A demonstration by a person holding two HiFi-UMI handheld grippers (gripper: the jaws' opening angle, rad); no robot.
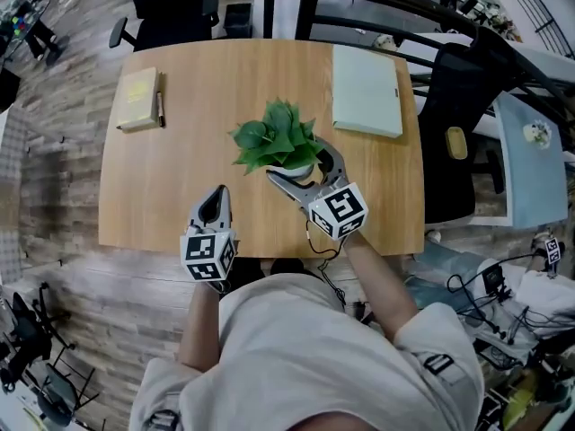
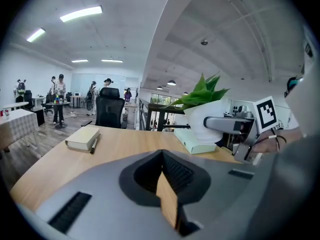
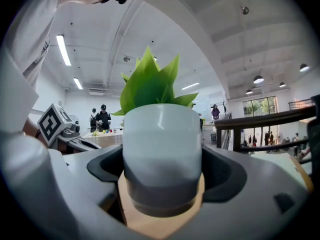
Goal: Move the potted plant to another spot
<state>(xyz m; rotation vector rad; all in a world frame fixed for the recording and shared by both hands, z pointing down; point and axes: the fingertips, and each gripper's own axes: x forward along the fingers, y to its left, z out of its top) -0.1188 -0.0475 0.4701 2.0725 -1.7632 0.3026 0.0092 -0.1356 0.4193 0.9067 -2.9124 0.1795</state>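
Note:
A potted plant (image 1: 275, 137) with broad green leaves and a white pot (image 3: 162, 144) stands near the middle of the wooden table (image 1: 180, 187). My right gripper (image 1: 302, 163) reaches in from the near side, its jaws wrapped round the pot and pressing both sides of it. In the right gripper view the pot fills the gap between the jaws, its base low over the wood. My left gripper (image 1: 216, 201) rests near the table's front edge, left of the plant, shut and holding nothing. From the left gripper view the pot (image 2: 206, 124) shows at the right, clasped by the other gripper.
A cream book (image 1: 137, 99) with a pen (image 1: 160, 109) lies at the table's far left. A pale green folder (image 1: 366, 89) lies at the far right. Black office chairs stand behind the table (image 1: 171, 7) and at its right side (image 1: 454, 124).

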